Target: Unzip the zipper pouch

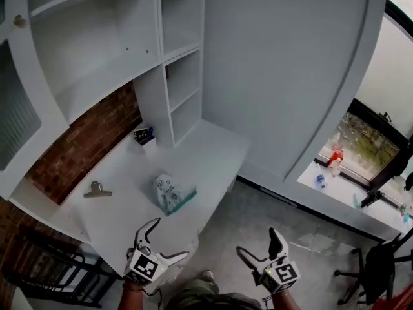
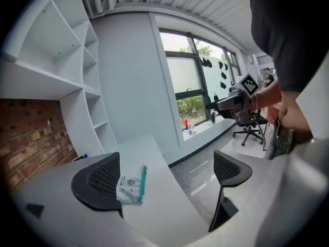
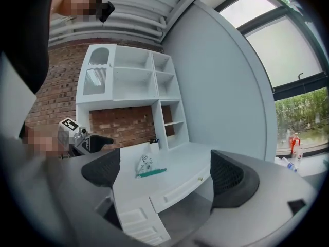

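Start at the far left of the white desk (image 1: pixel 213 150): a metal binder clip (image 1: pixel 97 190) lies on its own, well apart from anything you need, and further back a small pot (image 1: pixel 144 136) of what look like pens stands by the shelving. Moving right, there's your target: the zipper pouch (image 1: pixel 171 192), clear with dark print, resting flat near the front of the desk and touched by nothing. Its teal zipper strip (image 1: pixel 182 202) runs slantwise along the edge that faces you and the open floor, so the zip's long axis cuts diagonally across your line of approach rather than pointing at you. Next across, your left gripper (image 1: pixel 171 237) hovers over the desk's near corner with its jaws spread wide and nothing between them; in the left gripper view the pouch sits just off the inner edge of the left-hand pad, straight ahead and a little low. Then your right gripper (image 1: pixel 256 239), jaws also wide apart and empty, hangs out over the floor beyond the desk's edge, with the pouch centred between its pads but well off. So the left one is clearly the nearer, and the unzipping has not begun. I'd judge you'll want the left to pin the pouch body while the right comes across to find the slider, which is too small to pick out from here.
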Tool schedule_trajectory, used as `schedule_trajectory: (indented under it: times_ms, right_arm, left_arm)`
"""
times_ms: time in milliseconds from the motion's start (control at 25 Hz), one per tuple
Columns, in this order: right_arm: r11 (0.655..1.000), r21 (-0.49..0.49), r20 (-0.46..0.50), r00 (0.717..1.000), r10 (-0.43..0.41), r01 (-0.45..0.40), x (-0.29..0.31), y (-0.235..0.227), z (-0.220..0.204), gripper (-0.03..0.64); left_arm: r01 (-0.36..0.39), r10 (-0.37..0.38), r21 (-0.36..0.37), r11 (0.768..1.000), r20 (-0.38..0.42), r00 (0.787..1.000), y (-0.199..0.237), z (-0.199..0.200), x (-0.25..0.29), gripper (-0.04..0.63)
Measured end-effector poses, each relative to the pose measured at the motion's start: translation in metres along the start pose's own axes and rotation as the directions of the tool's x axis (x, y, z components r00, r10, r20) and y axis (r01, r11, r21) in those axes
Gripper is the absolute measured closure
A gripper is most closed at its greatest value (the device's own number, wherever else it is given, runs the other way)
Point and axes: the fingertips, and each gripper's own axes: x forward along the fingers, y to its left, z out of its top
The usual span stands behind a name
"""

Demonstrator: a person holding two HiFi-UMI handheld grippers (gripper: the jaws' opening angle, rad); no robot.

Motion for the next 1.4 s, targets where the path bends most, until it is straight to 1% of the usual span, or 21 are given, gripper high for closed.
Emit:
schedule_trajectory:
  times_ms: [80, 120, 200, 320, 400, 520, 600, 640, 720, 800, 880, 920, 1000, 1080, 1200, 1280, 1320, 1400]
  right_arm:
    - [1.000, -0.006, 0.009, 1.000, 0.022, -0.022, 0.019, -0.001, 0.007, 0.072]
    - [0.999, -0.006, 0.011, 0.999, 0.034, -0.034, 0.027, 0.000, 0.006, 0.072]
    - [0.998, 0.026, -0.002, 0.998, 0.058, -0.058, 0.040, 0.004, 0.004, 0.074]
    - [0.992, 0.041, -0.032, 0.992, 0.122, -0.121, 0.063, 0.010, -0.003, 0.075]
    - [0.984, 0.052, -0.041, 0.984, 0.173, -0.171, 0.079, 0.018, 0.000, 0.078]
    - [0.973, 0.068, -0.069, 0.971, 0.227, -0.223, 0.105, 0.020, 0.001, 0.080]
    - [0.964, 0.057, -0.084, 0.961, 0.264, -0.260, 0.127, 0.017, 0.001, 0.081]
    - [0.958, 0.052, -0.090, 0.954, 0.287, -0.283, 0.138, 0.016, 0.002, 0.081]
    - [0.944, 0.048, -0.105, 0.938, 0.331, -0.328, 0.157, 0.015, 0.002, 0.081]
    - [0.933, 0.046, -0.123, 0.925, 0.360, -0.357, 0.176, 0.011, 0.004, 0.083]
    - [0.923, 0.038, -0.139, 0.913, 0.384, -0.382, 0.197, 0.004, 0.009, 0.083]
    - [0.917, 0.034, -0.145, 0.906, 0.397, -0.396, 0.208, 0.001, 0.011, 0.083]
    - [0.905, 0.027, -0.158, 0.892, 0.424, -0.425, 0.226, -0.003, 0.014, 0.083]
    - [0.894, 0.023, -0.173, 0.879, 0.445, -0.448, 0.243, -0.008, 0.014, 0.083]
    - [0.877, 0.023, -0.194, 0.858, 0.475, -0.480, 0.266, -0.012, 0.013, 0.083]
    - [0.862, 0.022, -0.211, 0.841, 0.499, -0.506, 0.278, -0.011, 0.011, 0.083]
    - [0.855, 0.024, -0.216, 0.833, 0.510, -0.517, 0.283, -0.010, 0.010, 0.083]
    - [0.844, 0.034, -0.218, 0.820, 0.529, -0.535, 0.289, -0.006, 0.009, 0.083]
  left_arm:
    - [-0.009, 0.009, 0.011, 1.000, -0.011, 1.000, 0.010, -0.004, -0.003, 0.028]
    - [-0.013, 0.013, 0.020, 1.000, -0.033, 0.999, 0.014, -0.008, -0.006, 0.028]
    - [-0.028, 0.031, 0.030, 0.999, -0.098, 0.995, 0.024, -0.025, -0.012, 0.029]
    - [-0.042, 0.045, 0.020, 0.999, -0.163, 0.986, 0.043, -0.052, -0.015, 0.029]
    - [-0.012, 0.013, 0.004, 1.000, -0.187, 0.982, 0.052, -0.066, -0.013, 0.031]
    - [0.027, -0.034, -0.042, 0.999, -0.188, 0.981, 0.068, -0.079, -0.003, 0.054]
    - [0.041, -0.049, -0.045, 0.998, -0.213, 0.976, 0.083, -0.092, 0.009, 0.081]
    - [0.051, -0.058, -0.037, 0.998, -0.239, 0.969, 0.089, -0.100, 0.015, 0.087]
    - [0.084, -0.087, -0.022, 0.996, -0.305, 0.948, 0.096, -0.118, 0.026, 0.091]
    - [0.115, -0.123, -0.043, 0.992, -0.363, 0.924, 0.102, -0.137, 0.039, 0.091]
    - [0.130, -0.152, -0.081, 0.988, -0.403, 0.903, 0.112, -0.156, 0.056, 0.091]
    - [0.142, -0.165, -0.087, 0.986, -0.419, 0.893, 0.115, -0.161, 0.064, 0.091]
    - [0.181, -0.194, -0.072, 0.981, -0.450, 0.872, 0.116, -0.169, 0.077, 0.103]
    - [0.232, -0.227, -0.049, 0.971, -0.476, 0.850, 0.115, -0.174, 0.089, 0.137]
    - [0.314, -0.274, -0.014, 0.949, -0.525, 0.806, 0.119, -0.183, 0.102, 0.176]
    - [0.348, -0.294, -0.007, 0.937, -0.551, 0.781, 0.124, -0.189, 0.109, 0.209]
    - [0.360, -0.304, -0.009, 0.933, -0.556, 0.773, 0.126, -0.191, 0.111, 0.222]
    - [0.379, -0.322, -0.014, 0.925, -0.557, 0.766, 0.130, -0.190, 0.116, 0.255]
